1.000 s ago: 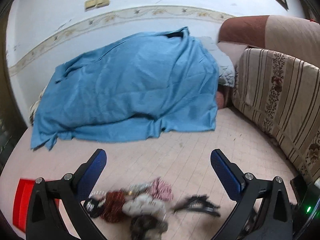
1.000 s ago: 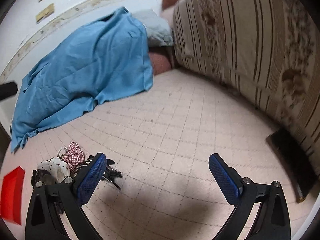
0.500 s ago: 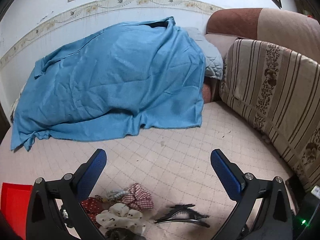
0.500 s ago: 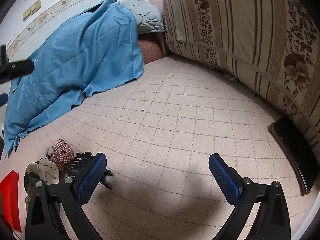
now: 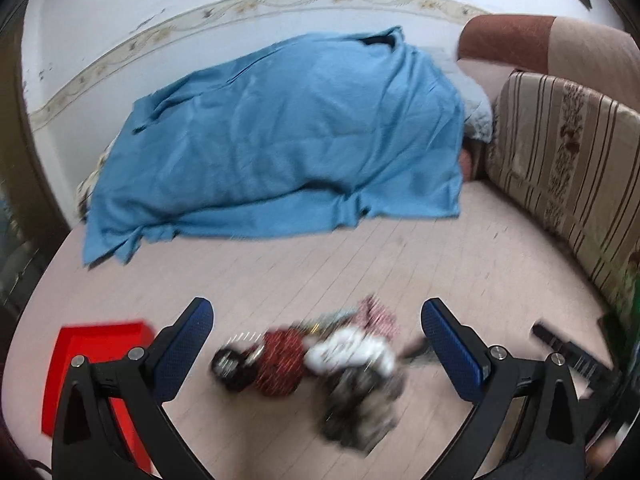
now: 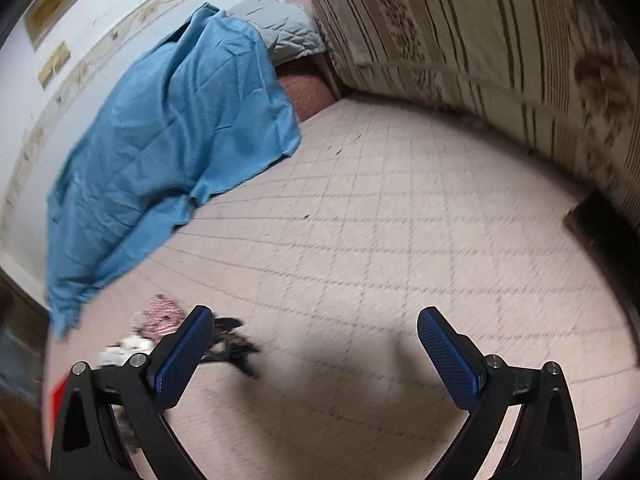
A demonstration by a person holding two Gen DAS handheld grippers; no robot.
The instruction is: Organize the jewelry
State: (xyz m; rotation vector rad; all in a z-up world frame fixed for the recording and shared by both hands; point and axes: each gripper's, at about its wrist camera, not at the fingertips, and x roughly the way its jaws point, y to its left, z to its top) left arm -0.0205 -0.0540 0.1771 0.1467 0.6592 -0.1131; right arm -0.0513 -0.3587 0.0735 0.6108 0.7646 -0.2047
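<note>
Lying blurred at bottom centre of our left view, the jewelry pile [image 5: 316,356] sits between our left gripper's [image 5: 316,320] wide-open jaws; only there shows the red tray [image 5: 96,344] lower left. Our right gripper [image 6: 312,324], equally open, faces bare floor [image 6: 380,220]; sofa [image 6: 500,40] bounds the right.

Left gripper [image 5: 318,322]: matt black plastic frame, blue pads [image 5: 188,334] with a fine textured grip, small bright metal screws. Right gripper [image 6: 312,328]: same finish. Floor [image 6: 380,208]: pale pink, matt, marked with a thin diamond grid. Sheet [image 5: 280,140]: blue woven cloth, creased, matt. Sofa [image 5: 568,152]: striped floral upholstery cloth. Tray [image 5: 96,344]: red, smooth, looks plastic. Pile [image 5: 320,354]: soft patterned cloth pieces, blurred. Clip [image 6: 230,344]: black, blurred.
</note>
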